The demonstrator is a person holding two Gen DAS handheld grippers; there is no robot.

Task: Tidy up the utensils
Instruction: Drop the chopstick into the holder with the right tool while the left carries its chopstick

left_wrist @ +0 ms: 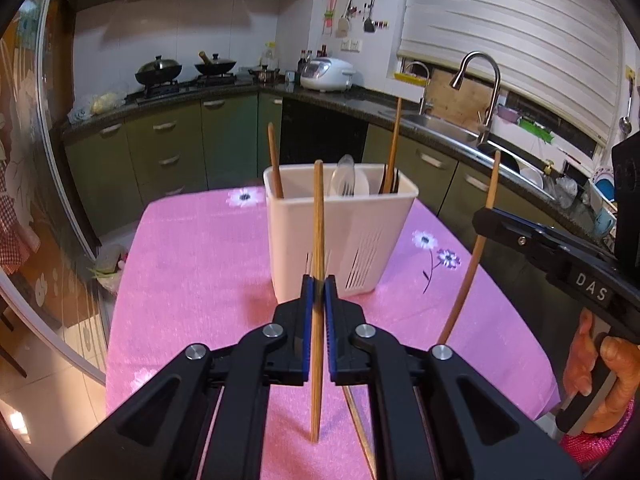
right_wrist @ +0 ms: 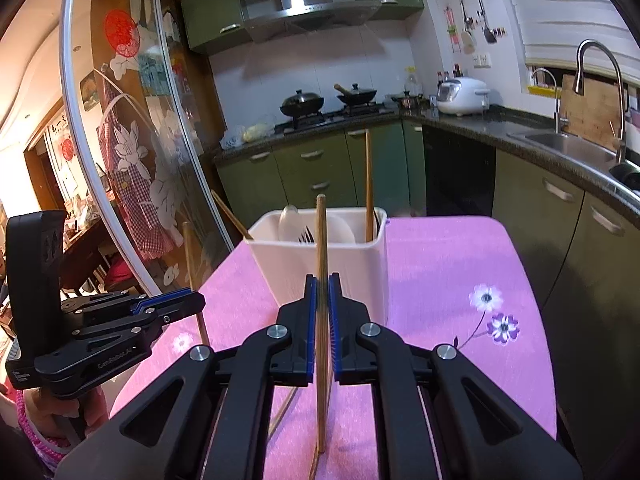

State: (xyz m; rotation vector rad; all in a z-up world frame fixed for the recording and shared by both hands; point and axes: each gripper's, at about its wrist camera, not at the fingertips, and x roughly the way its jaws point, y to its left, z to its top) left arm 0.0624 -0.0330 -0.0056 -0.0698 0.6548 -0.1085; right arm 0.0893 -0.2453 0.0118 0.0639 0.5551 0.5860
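A white utensil holder point(left_wrist: 340, 224) point(right_wrist: 320, 260) stands on the pink tablecloth point(left_wrist: 200, 264) with two wooden chopsticks, a fork and spoons inside. My left gripper point(left_wrist: 319, 284) is shut on a wooden chopstick point(left_wrist: 318, 216) held upright, just in front of the holder. My right gripper point(right_wrist: 322, 284) is shut on another wooden chopstick point(right_wrist: 321, 232), also upright before the holder. In the left wrist view the right gripper point(left_wrist: 486, 216) shows at the right edge with its chopstick point(left_wrist: 468, 272); in the right wrist view the left gripper point(right_wrist: 196, 300) shows at the left with its chopstick point(right_wrist: 190, 256).
Another chopstick point(right_wrist: 284, 412) lies on the cloth under the grippers. Green cabinets, a stove with pans point(left_wrist: 160, 70), a rice cooker point(left_wrist: 326, 74) and a sink with a tap point(left_wrist: 484, 92) ring the table. A person's hand point(left_wrist: 600, 364) holds the right handle. A glass door point(right_wrist: 120, 140) stands at left.
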